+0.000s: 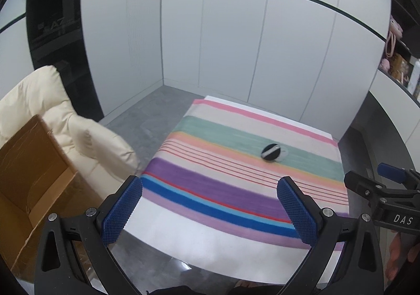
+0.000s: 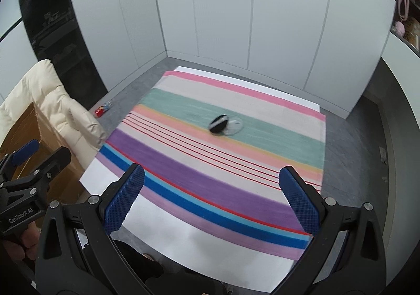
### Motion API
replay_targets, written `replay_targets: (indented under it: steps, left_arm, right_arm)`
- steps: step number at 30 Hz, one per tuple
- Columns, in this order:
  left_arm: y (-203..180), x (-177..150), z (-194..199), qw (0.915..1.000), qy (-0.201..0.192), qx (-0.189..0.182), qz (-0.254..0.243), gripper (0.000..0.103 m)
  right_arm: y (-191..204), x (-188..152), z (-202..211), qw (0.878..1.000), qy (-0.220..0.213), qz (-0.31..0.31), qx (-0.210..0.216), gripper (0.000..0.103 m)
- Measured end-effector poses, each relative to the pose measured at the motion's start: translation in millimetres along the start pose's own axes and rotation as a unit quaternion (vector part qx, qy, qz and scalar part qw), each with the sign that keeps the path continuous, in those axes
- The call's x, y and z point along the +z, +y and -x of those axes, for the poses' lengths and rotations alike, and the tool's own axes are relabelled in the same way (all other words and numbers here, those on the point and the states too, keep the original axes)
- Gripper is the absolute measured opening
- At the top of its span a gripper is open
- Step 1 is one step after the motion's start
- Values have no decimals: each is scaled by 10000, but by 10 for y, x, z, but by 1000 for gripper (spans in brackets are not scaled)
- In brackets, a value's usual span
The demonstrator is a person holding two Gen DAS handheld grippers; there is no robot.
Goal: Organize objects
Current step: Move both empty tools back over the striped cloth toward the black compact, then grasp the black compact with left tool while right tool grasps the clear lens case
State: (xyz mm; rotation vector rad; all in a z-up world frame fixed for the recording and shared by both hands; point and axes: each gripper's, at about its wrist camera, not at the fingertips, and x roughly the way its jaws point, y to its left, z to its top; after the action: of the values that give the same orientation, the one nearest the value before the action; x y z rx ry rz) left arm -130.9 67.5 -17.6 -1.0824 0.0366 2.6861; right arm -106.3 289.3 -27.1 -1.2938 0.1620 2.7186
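**Black puff and clear lid lie alone on striped cloth**

Black round puff (image 2: 218,124), crossed by a white band, lies on the green stripe toward the far side of the cloth, touching a clear round lid (image 2: 234,125) just to its right. Nearest the cameras, the left gripper (image 1: 210,207) and right gripper (image 2: 212,198) both hover above the near white edge of the surface (image 2: 168,240) with jaws spread wide and nothing between their blue ribbed pads. Each gripper shows at the edge of the other's view. A striped cloth (image 2: 204,184) of purple, blue, peach, green and pink bands covers most of the surface. Off the left side stand an open cardboard box (image 1: 31,177) and a cream padded cushion (image 1: 78,137). A small red item (image 2: 100,111) lies on the grey floor beyond, near white wall panels (image 2: 210,19)
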Motion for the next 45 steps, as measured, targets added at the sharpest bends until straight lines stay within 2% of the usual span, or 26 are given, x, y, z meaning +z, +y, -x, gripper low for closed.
replay_targets:
  steps: [11,17,23,33,41,45]
  left_arm:
    - [-417,14,-121,9989,212,-203,-378,103]
    - [-673,68,-359,9968,403,-377,-582,103]
    - [-880,135,-718,9938,562,-475,-834,103]
    - [-1167,186,-1452,9889,775,-599,-1118,103]
    - [-1289,173,-2157,9876,922,-674,-1073,102]
    - [-1322,122,-2505,9869,1057,-737,-968,100]
  right_arm:
    - [-506,-96,70,9990,26,-352,-258,103]
    - [-653,-120,-99,9989,112,-315,-323,103]
    - [-810,-123,-453,9981,330,-337,-400,103]
    - [-1020,14,-1101,9976,389,-269,-500,103]
    - [-1157,105,-1835,9970,543,-387,-393,102]
    - [-1175,177,-2154,9970,560,-351,-394,98]
